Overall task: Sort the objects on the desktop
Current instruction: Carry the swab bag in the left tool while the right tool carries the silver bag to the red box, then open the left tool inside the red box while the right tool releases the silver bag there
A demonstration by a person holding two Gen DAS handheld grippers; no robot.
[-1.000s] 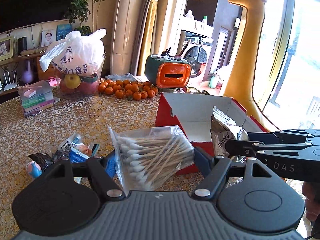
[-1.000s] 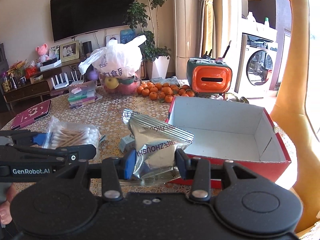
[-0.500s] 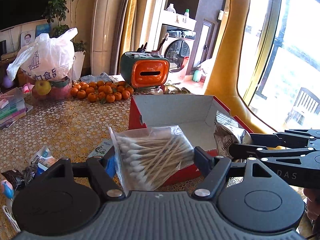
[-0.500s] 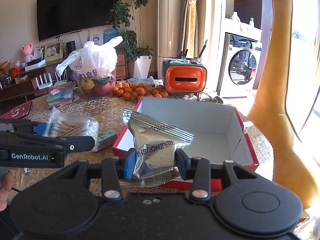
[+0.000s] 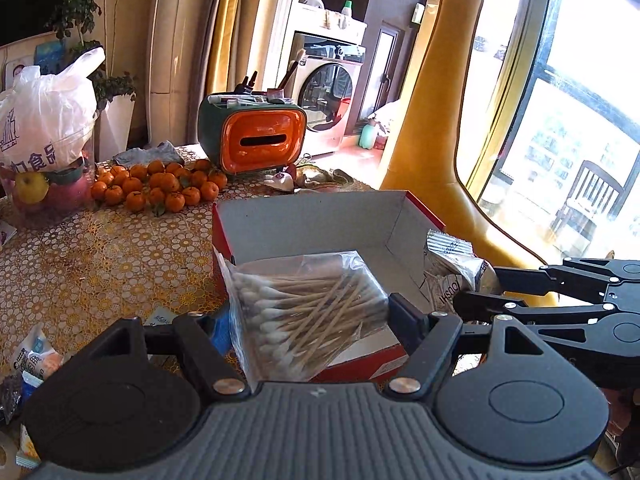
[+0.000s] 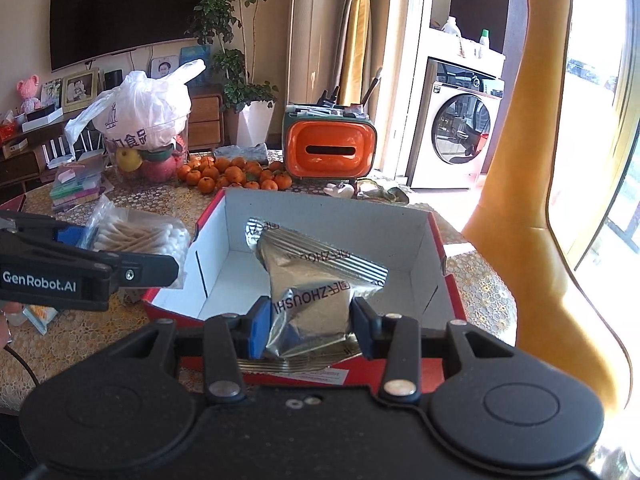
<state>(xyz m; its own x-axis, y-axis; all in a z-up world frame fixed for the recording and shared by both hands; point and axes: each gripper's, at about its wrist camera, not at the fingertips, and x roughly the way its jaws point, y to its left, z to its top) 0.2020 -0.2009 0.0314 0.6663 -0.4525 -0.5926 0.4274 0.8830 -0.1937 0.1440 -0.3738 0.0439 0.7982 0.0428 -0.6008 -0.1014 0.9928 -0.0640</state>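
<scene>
The left gripper (image 5: pixel 310 318) pinched a bag of cotton swabs (image 5: pixel 308 316) over the red box (image 6: pixel 434 236) — the right gripper (image 6: pixel 306 320) clamped a silver foil packet (image 6: pixel 310 280) above it. Both items hung over the box's open interior — neither rested inside.

Both wrist cameras look forward and downward along their fingers, close above the table; they share the open red box (image 5: pixel 320 216) (image 6: pixel 436 240) and orange tissue holder (image 5: pixel 260 140) (image 6: pixel 332 152).

The clear plastic bag of cotton swabs (image 5: pixel 308 316) hid part of the floor and near wall of the red cardboard box with white interior (image 5: pixel 320 220). The crinkled silver foil snack packet (image 6: pixel 316 280) covered its own lower seam behind the right gripper (image 6: pixel 306 328). Print on the white plastic shopping bag (image 5: pixel 44 120) was cut off at the frame's left edge.
</scene>
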